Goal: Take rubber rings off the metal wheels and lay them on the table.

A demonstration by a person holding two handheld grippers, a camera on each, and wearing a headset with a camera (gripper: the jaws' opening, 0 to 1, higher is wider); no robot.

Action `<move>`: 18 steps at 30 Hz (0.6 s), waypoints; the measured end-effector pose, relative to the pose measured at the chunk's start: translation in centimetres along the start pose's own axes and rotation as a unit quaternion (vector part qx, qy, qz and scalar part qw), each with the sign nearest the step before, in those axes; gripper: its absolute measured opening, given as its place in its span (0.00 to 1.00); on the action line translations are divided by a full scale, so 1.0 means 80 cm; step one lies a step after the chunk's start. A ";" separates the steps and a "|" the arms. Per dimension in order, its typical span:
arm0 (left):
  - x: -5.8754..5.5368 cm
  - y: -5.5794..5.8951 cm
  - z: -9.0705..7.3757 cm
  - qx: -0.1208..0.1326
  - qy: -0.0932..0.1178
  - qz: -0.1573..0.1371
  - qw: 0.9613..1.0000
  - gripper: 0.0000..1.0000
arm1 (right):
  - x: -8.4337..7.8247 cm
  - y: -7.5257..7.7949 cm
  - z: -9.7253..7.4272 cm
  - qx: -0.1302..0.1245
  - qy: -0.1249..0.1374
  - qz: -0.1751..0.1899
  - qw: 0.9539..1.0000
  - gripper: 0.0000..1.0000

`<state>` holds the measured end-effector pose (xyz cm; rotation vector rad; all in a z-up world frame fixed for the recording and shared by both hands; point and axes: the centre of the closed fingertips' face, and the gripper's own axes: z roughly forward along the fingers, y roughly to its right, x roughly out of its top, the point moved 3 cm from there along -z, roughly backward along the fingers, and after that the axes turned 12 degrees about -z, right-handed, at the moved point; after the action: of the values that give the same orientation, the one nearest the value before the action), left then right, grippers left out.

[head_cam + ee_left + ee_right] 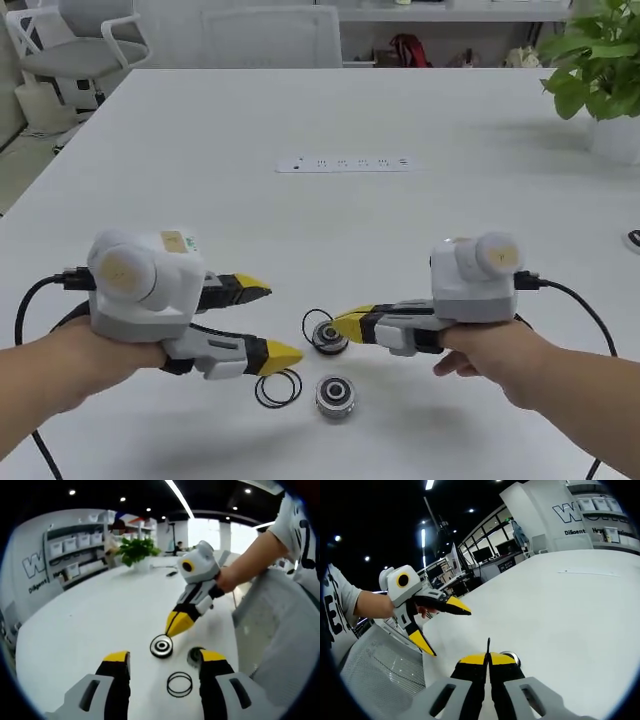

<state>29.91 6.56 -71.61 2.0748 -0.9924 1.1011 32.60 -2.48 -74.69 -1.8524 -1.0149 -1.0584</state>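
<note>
The right tool (489, 658) pinches a rubber ring (488, 644); the left tool (284, 322) is spread

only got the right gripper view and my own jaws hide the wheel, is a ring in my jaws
observer: yes, in the head view the right gripper is shut on a rubber ring looping beside the far wheel.
operator: any rings on the table
observer: two loose rings lie on the table, left of the nearer wheel.
operator: where's the left gripper
observer: the left gripper hovers open left of both wheels, touching neither.
</note>
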 end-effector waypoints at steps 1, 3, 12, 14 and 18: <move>0.000 0.000 -0.002 0.000 0.001 0.001 1.000 0.56 | 0.001 -0.002 0.000 0.002 0.001 0.000 1.000 0.00; 0.000 0.003 -0.006 0.000 0.002 0.002 1.000 0.59 | 0.004 -0.005 0.002 0.007 0.004 0.002 1.000 0.00; -0.005 0.010 -0.020 -0.003 0.004 0.010 1.000 0.64 | 0.010 -0.021 0.008 0.028 0.010 0.011 1.000 0.00; -0.006 0.011 -0.021 -0.004 0.005 0.008 1.000 0.65 | 0.010 -0.025 0.009 0.033 0.009 0.012 0.999 0.00; -0.007 0.011 -0.027 -0.003 0.008 0.005 1.000 0.67 | 0.008 -0.030 0.012 0.041 0.006 0.016 0.999 0.00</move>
<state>28.08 7.89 -70.93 2.0543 -0.9972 1.1170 30.96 -0.53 -73.94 -1.7892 -1.0032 -0.9938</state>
